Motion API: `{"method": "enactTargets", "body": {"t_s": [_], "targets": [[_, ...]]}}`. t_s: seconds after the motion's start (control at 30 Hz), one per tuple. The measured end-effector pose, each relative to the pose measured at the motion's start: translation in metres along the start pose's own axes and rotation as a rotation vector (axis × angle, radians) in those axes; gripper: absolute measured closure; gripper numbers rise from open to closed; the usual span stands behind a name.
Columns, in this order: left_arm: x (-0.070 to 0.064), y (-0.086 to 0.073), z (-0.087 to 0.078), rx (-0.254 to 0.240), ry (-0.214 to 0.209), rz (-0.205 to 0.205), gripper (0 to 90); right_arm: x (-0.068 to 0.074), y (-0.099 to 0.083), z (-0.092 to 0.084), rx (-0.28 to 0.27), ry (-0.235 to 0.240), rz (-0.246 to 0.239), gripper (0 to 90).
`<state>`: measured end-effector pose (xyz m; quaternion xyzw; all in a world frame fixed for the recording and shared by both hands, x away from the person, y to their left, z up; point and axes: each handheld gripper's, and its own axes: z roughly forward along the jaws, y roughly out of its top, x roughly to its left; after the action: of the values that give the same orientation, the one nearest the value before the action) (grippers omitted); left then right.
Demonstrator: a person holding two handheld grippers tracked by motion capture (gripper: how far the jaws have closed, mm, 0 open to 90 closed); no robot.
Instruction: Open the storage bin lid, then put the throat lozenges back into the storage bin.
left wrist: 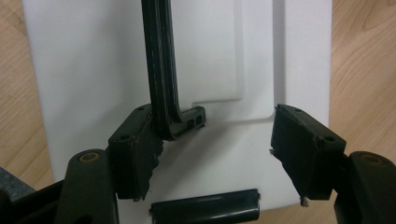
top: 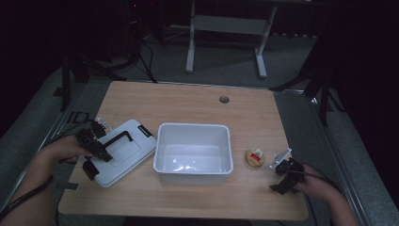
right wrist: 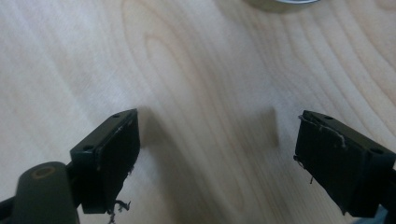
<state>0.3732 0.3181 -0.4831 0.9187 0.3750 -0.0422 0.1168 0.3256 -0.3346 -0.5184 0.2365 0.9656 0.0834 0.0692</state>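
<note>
High view, table: we see a wooden table [top: 188, 101] with a round hole [top: 224, 99] near its far edge, dark floor and a grey desk frame [top: 226, 28] beyond.
High view, lid: a white lid [top: 123, 153] with a black handle [top: 116, 139] lies flat at the left, just beside the bin.
High view, bin: a white bin [top: 194, 153] stands open in the middle, between the lid and a small round tin [top: 254, 157] with a red label.
High view, left hand: our left hand [top: 63, 149] comes in from the bottom left; the left gripper [top: 94, 150] rests over the lid's near-left part, by the handle.
High view, right hand: our right hand [top: 313, 184] sits at the near right edge; the right gripper [top: 287, 172] is near the tin but apart from it. The light is dim, so we cannot tell its jaws here.
Left gripper view, lid: the white lid [left wrist: 93, 70] lies under the jaws, wood on both sides.
Left gripper view, handle: the black handle [left wrist: 161, 70] runs up from between the jaws and touches the left pad; the right pad stands clear of it.
Left gripper view, claw: the left gripper [left wrist: 215, 154] is spread, not pinching the handle.
Right gripper view, table: bare wood grain [right wrist: 196, 70], with the tin's rim [right wrist: 280, 3] at the top edge.
Right gripper view, claw: the right gripper [right wrist: 217, 158] is spread wide above the table, nothing between the pads.
</note>
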Motion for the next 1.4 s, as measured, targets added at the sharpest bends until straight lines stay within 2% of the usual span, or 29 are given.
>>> {"method": "enactTargets", "body": {"t_s": [0.03,0.07,0.1,0.13,0.23,0.33,0.47,0.5,0.53,0.57,0.6,0.67,0.77,0.87,0.93,0.97,1.07,1.2,1.27,1.4], "targets": [[0.0,0.0,0.0,0.009,0.003,0.004,32.3,0.002,0.006,-0.002,0.068,0.011,-0.035,13.5],[-0.001,0.0,0.0,0.015,0.005,0.003,32.3,0.002,0.006,-0.002,0.068,0.011,-0.035,13.5],[0.0,0.0,0.0,0.02,0.001,0.001,32.3,0.005,0.012,-0.005,0.121,0.033,-0.053,13.5],[-0.001,0.0,0.0,0.02,0.003,0.004,32.3,0.005,0.012,-0.005,0.121,0.033,-0.053,13.5],[-0.002,0.0,-0.001,0.004,0.009,0.004,32.4,0.008,0.02,-0.006,0.173,0.035,-0.094,12.0],[-0.002,0.001,0.0,0.013,0.011,0.006,32.3,0.006,0.028,-0.006,0.208,0.059,-0.051,12.1],[-0.003,0.002,0.0,0.015,0.009,0.012,32.3,0.008,0.034,-0.003,0.292,0.024,-0.084,13.2],[-0.003,0.003,-0.001,0.009,-0.002,0.009,32.3,0.008,0.036,-0.003,0.299,0.021,-0.095,13.4],[-0.004,0.003,-0.002,0.006,0.004,0.013,32.3,0.007,0.037,-0.003,0.302,0.024,-0.106,13.5],[-0.004,0.003,-0.002,0.002,0.008,0.016,32.3,0.007,0.039,-0.004,0.297,0.019,-0.132,13.4],[-0.004,0.003,-0.002,0.002,0.008,0.016,32.3,0.007,0.039,-0.004,0.297,0.019,-0.132,13.4],[-0.004,0.002,-0.003,0.004,-0.002,0.015,32.3,0.007,0.043,-0.009,0.248,-0.023,-0.193,11.5],[-0.003,0.001,-0.003,0.013,-0.003,0.008,32.3,0.001,0.05,-0.016,0.188,-0.059,-0.19,10.9],[-0.003,0.0,-0.003,0.011,-0.006,0.009,32.3,-0.003,0.053,-0.019,0.168,-0.073,-0.188,10.9],[-0.002,0.0,-0.003,0.012,-0.003,0.008,32.3,-0.007,0.057,-0.022,0.172,-0.059,-0.208,11.0],[-0.003,0.0,-0.003,0.01,-0.007,0.008,32.3,-0.007,0.059,-0.023,0.169,-0.076,-0.237,11.0],[-0.003,0.0,-0.002,0.015,-0.006,0.007,32.4,-0.009,0.066,-0.026,0.145,-0.061,-0.258,12.5],[-0.004,0.0,-0.001,0.024,-0.015,0.015,32.3,-0.007,0.077,-0.027,0.112,-0.066,-0.333,12.6],[-0.005,0.001,-0.002,0.022,-0.025,0.014,32.3,-0.007,0.08,-0.027,0.109,-0.068,-0.348,12.6],[-0.006,0.003,-0.004,0.026,-0.013,0.021,32.3,-0.008,0.091,-0.025,0.089,-0.065,-0.375,12.8]]}}
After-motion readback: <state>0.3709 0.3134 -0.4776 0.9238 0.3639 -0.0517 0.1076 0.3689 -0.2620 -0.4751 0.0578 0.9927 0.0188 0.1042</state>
